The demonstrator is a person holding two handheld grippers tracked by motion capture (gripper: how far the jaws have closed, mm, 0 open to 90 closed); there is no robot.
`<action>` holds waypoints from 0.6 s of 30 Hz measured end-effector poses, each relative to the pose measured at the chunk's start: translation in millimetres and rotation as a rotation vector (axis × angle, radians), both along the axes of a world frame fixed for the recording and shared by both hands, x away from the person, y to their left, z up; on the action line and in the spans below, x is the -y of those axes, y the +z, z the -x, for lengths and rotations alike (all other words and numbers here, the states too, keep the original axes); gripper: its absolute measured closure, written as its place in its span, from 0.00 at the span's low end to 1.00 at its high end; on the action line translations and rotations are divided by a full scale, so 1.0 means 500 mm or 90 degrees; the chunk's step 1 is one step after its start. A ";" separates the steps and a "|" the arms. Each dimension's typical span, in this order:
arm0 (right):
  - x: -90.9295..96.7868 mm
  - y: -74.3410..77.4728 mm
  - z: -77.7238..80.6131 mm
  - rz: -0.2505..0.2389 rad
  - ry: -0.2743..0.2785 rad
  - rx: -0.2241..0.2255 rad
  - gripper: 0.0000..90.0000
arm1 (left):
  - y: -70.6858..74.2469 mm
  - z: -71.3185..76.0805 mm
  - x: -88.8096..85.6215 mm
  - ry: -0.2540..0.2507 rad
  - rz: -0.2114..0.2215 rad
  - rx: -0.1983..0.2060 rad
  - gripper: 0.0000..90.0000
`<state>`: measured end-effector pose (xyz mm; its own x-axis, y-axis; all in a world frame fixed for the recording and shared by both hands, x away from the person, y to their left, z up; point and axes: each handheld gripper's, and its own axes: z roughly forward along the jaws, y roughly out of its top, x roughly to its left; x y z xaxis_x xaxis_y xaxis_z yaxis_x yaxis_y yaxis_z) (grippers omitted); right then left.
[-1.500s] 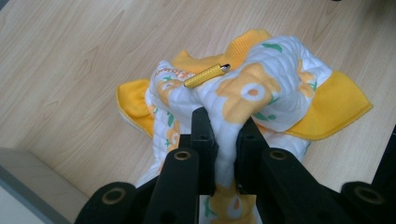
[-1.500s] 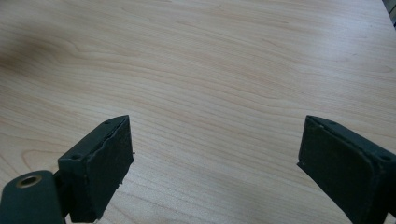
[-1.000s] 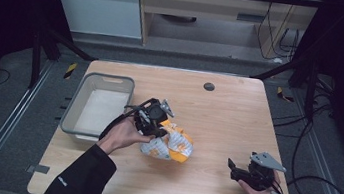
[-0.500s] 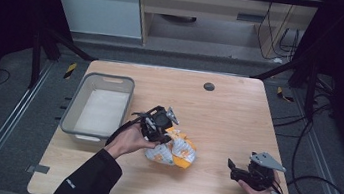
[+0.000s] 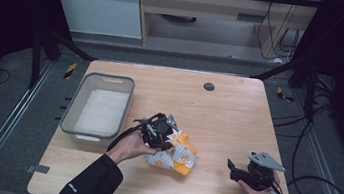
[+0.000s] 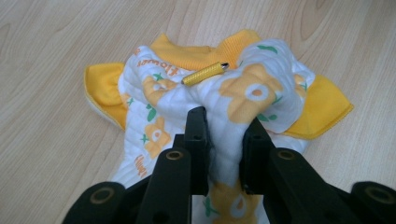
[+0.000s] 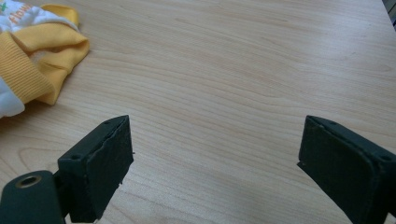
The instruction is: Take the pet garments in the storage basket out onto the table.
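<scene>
Near the table [image 5: 238, 116] middle, just right of the bin [image 5: 77, 115], lies the garment [image 6: 224, 93], a fold pinched in the left gripper [image 6: 223, 122]. Best lifted slowly, keeping that fold deep between the jaws. Right gripper [image 7: 215, 140] spread wide, idle over bare wood.
</scene>
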<state>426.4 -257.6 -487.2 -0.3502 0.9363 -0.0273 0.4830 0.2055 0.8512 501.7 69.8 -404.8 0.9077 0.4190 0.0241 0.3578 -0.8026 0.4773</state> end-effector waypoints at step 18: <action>-0.002 -0.002 0.000 0.005 0.002 -0.005 0.11 | -0.034 0.013 -0.013 -0.002 0.004 -0.013 0.58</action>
<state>426.4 -256.6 -488.0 -0.3534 0.9349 -0.0311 0.4893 0.2131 0.8457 495.1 76.3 -421.7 0.9091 0.4166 0.0032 0.3651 -0.8005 0.4753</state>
